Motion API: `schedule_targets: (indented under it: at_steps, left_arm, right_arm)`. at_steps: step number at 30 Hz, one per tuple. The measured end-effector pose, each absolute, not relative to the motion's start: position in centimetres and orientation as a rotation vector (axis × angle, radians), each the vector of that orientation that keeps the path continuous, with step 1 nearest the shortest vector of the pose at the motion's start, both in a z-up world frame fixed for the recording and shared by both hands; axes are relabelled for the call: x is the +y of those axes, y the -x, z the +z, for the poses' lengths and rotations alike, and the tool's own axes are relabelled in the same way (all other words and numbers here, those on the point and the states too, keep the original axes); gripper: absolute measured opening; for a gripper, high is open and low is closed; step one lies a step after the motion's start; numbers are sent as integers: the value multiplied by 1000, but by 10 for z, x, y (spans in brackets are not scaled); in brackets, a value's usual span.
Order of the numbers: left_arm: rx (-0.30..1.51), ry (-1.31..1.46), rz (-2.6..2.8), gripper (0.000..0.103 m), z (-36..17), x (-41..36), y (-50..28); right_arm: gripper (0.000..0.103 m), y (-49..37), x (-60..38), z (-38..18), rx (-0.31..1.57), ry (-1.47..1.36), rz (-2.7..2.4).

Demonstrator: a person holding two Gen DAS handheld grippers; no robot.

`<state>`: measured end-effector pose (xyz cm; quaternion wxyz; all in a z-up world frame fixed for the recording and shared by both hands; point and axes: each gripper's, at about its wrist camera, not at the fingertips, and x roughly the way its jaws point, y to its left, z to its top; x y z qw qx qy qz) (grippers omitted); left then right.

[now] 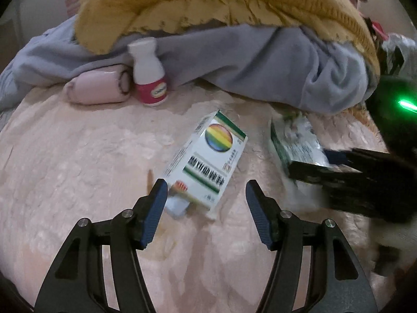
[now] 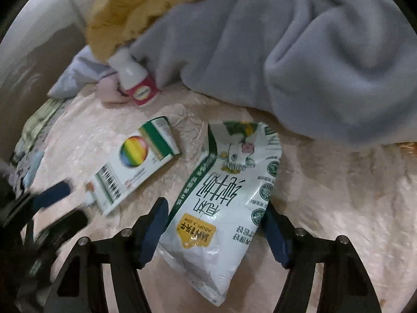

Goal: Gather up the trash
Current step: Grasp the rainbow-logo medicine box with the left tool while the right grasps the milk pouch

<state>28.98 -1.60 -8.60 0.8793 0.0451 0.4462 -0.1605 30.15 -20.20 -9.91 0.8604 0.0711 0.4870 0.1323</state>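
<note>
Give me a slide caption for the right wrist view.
Right claw straddling a white milk bag on a pink blanket, rainbow-printed box alongside.

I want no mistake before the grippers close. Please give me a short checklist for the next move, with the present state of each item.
1. Rainbow-logo box between left gripper fingers: ok, not yet touched.
2. Milk pouch between right gripper fingers: ok.
3. Right gripper pads pressing the pouch: cannot tell.
4. Grippers apart from each other: ok, but close.
5. White bottle clear of both grippers: ok, beside the grey blanket.
</note>
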Motion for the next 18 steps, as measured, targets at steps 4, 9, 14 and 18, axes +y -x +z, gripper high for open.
schedule_targets:
  at_steps: [4, 9, 14, 18]
  left_arm:
    - [940, -151, -308, 61, -98, -33, -315]
    - [950, -215, -309, 62, -107, -51, -330]
    - [954, -249, -307, 62, -109, -61, -330]
    - [975, -245, -324, 53, -111, -53, -322]
  right_arm:
    - [37, -266, -229, -82, 999, -127, 303]
    - [60, -263, -245, -84, 1046, -157, 286]
    - [71, -278, -232, -96, 1069, -214, 286]
    - [71, -271, -230, -98, 1063, -198, 263]
